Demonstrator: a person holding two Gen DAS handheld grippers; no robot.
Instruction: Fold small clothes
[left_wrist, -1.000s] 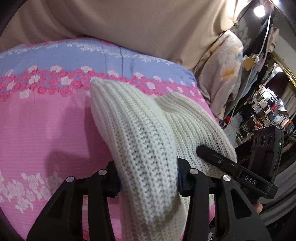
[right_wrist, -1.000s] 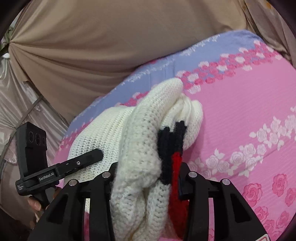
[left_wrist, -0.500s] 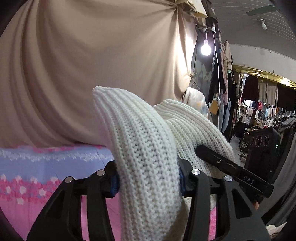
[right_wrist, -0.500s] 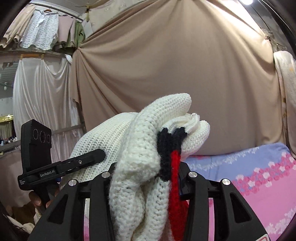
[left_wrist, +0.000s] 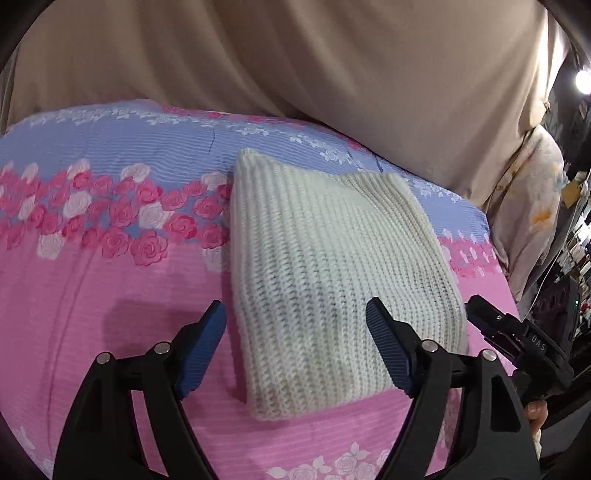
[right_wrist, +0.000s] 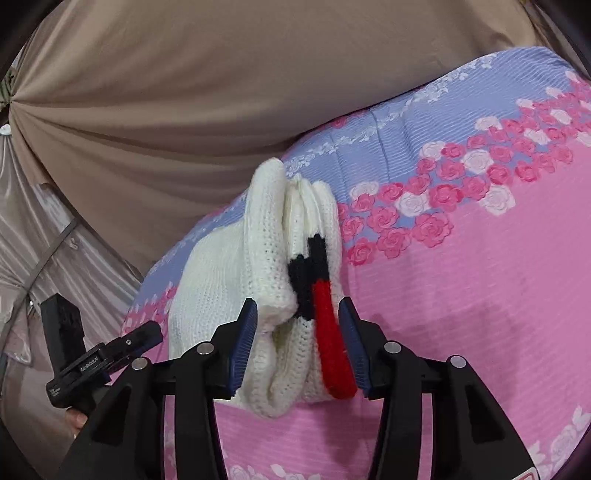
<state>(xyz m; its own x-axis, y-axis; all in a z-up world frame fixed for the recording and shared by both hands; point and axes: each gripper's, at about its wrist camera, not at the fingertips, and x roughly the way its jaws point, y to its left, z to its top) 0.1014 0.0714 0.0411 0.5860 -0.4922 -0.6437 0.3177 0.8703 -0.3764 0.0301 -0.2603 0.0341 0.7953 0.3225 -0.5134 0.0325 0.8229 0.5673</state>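
A folded cream knit garment (left_wrist: 332, 280) lies on the pink floral bed sheet (left_wrist: 92, 295). My left gripper (left_wrist: 295, 332) is open, its blue pads on either side of the garment's near end without gripping it. In the right wrist view the same garment (right_wrist: 266, 258) shows its folded layers and a black and red knit patch (right_wrist: 317, 288). My right gripper (right_wrist: 297, 332) has its jaws partly apart around the garment's near edge, and the pads (right_wrist: 243, 339) lie close beside the cloth.
A beige curtain (left_wrist: 295, 55) hangs behind the bed. The sheet turns blue with roses (left_wrist: 110, 147) toward the back. The bed's right edge drops toward shop racks and a lamp (left_wrist: 583, 79). Each view shows the other hand-held gripper (right_wrist: 92, 362) beside the garment.
Both grippers carried the garment up, then brought it down onto the sheet. The left gripper has opened and let go. The right gripper's jaws have loosened around the cloth.
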